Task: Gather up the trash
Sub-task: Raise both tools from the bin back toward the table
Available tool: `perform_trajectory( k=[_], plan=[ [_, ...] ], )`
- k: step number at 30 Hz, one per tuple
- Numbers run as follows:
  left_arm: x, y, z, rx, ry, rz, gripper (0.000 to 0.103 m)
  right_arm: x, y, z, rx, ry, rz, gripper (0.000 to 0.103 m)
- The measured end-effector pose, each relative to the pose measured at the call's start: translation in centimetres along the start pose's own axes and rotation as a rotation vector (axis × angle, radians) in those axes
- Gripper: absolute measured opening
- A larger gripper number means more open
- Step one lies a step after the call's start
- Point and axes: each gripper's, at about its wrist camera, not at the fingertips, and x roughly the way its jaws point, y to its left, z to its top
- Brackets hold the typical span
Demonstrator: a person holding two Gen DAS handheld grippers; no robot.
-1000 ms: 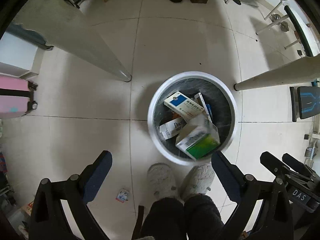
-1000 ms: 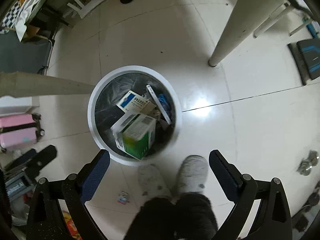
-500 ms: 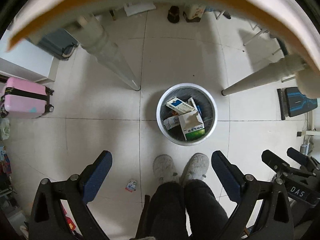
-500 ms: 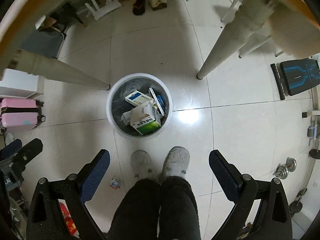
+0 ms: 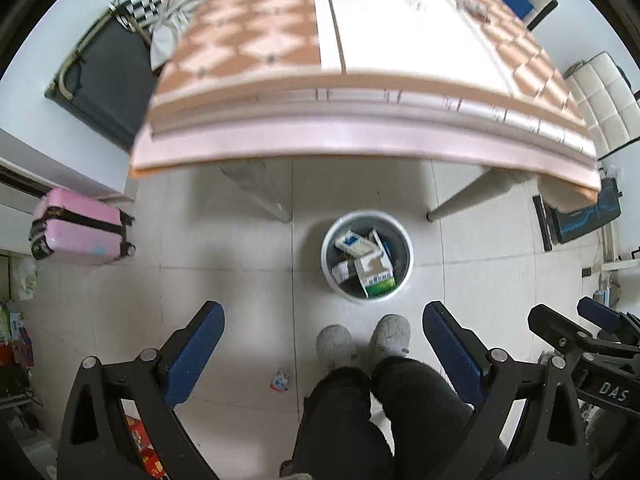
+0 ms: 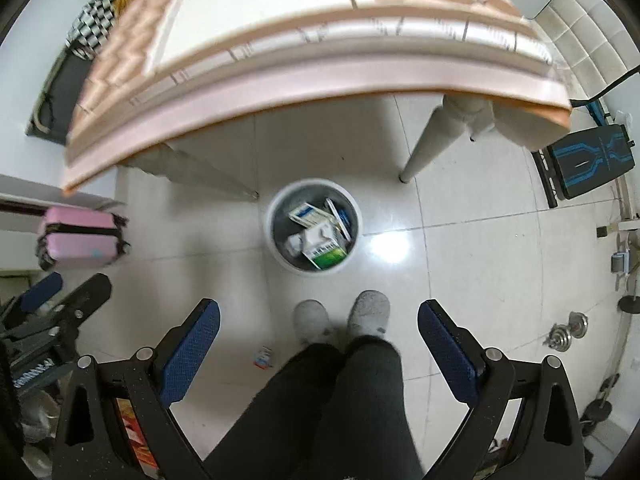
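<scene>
my left hand-held gripper (image 5: 322,340) hangs high over the floor with its jaws wide apart and nothing in them, and my right hand-held gripper (image 6: 319,336) is the same, spread and empty. just beyond my slippers (image 5: 364,340) stands the white bin (image 5: 405,240), holding the trash boxes (image 5: 374,274). a small wrapper (image 5: 280,381) lies on the floor near left. the tabletop (image 5: 360,60) juts over the far side.

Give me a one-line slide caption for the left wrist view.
Open, empty left gripper high above the white trash bin of discarded boxes, beside the table.
</scene>
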Motion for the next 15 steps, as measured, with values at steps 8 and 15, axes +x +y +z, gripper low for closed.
perform_trajectory(
  k=[8,15],
  plan=[
    [-2.4,-0.4,7.4,-0.039,-0.077,0.044,0.101,-7.0,-0.5,7.9,0.056,-0.109,0.052,0.100],
    [0.7,-2.2,17.5,-0.086,-0.073,0.113,0.101,-7.9,-4.0,23.0,0.095,-0.153,0.036,0.100]
  ],
)
